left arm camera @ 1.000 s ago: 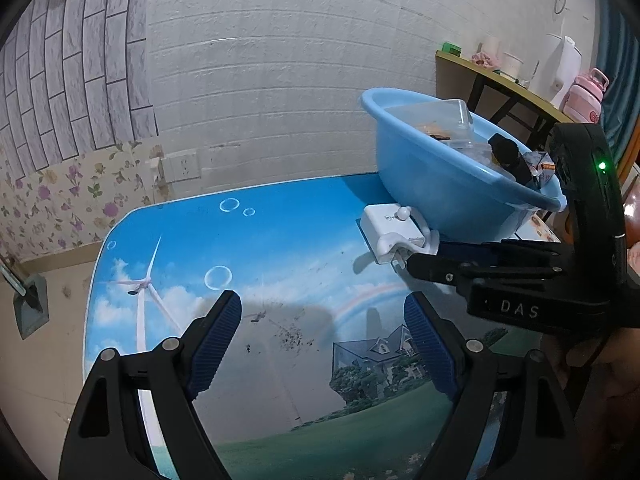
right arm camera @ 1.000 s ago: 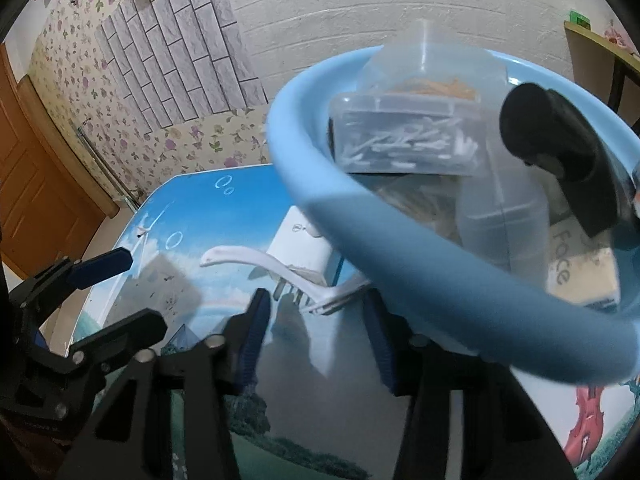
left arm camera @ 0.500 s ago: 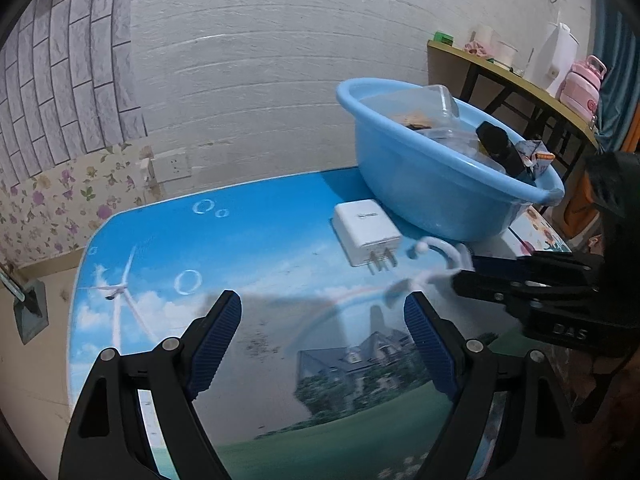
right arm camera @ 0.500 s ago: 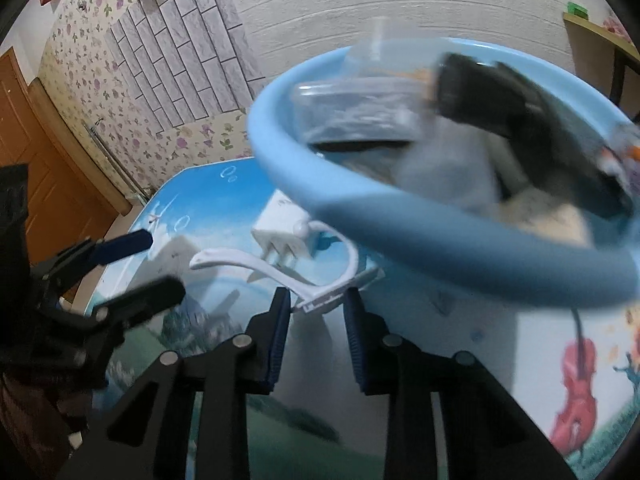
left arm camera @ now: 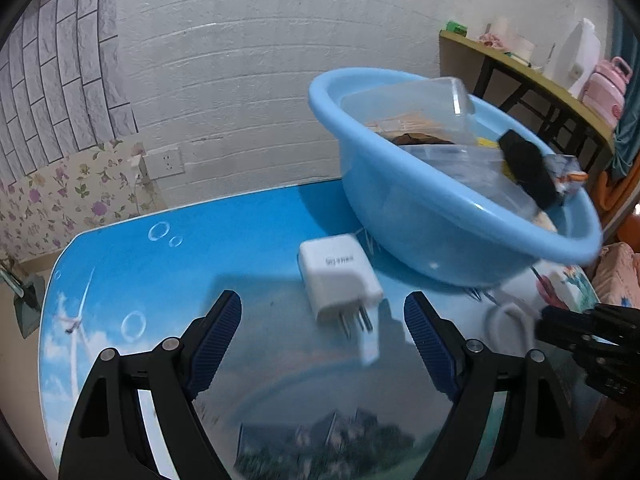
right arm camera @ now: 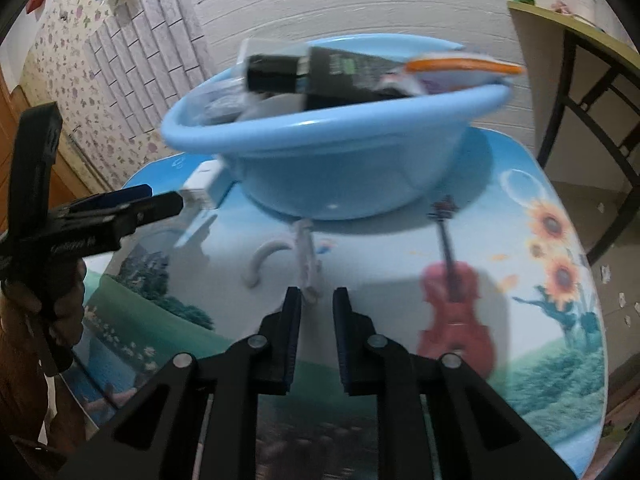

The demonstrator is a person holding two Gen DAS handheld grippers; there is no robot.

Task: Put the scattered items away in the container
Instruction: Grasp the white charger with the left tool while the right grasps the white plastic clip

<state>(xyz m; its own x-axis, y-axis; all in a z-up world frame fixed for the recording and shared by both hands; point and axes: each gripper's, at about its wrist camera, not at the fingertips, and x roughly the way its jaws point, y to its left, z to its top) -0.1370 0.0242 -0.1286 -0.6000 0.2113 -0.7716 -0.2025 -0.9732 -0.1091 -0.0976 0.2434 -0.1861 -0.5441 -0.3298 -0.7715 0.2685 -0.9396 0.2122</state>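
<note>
A blue basin (left arm camera: 448, 216) full of boxes and packets stands at the table's back right; it also shows in the right wrist view (right arm camera: 340, 148). A white plug charger (left arm camera: 338, 280) lies on the table in front of my open, empty left gripper (left arm camera: 322, 344). My right gripper (right arm camera: 317, 312) is nearly shut on the end of a white hook-shaped plastic piece (right arm camera: 280, 260), which hangs in front of the basin. The piece (left arm camera: 504, 320) and the right gripper's tips (left arm camera: 560, 328) show at the right of the left wrist view. The left gripper (right arm camera: 136, 204) shows at left.
The table (right arm camera: 540, 280) bears a printed landscape with a violin and sunflowers. A wooden shelf (left arm camera: 532, 68) with a pink bottle (left arm camera: 604, 84) stands at the back right. A brick-pattern wall with a socket (left arm camera: 164, 164) is behind.
My right gripper has pulled back and swung right with the white hooked piece, away from the charger. My left gripper has moved closer to the charger.
</note>
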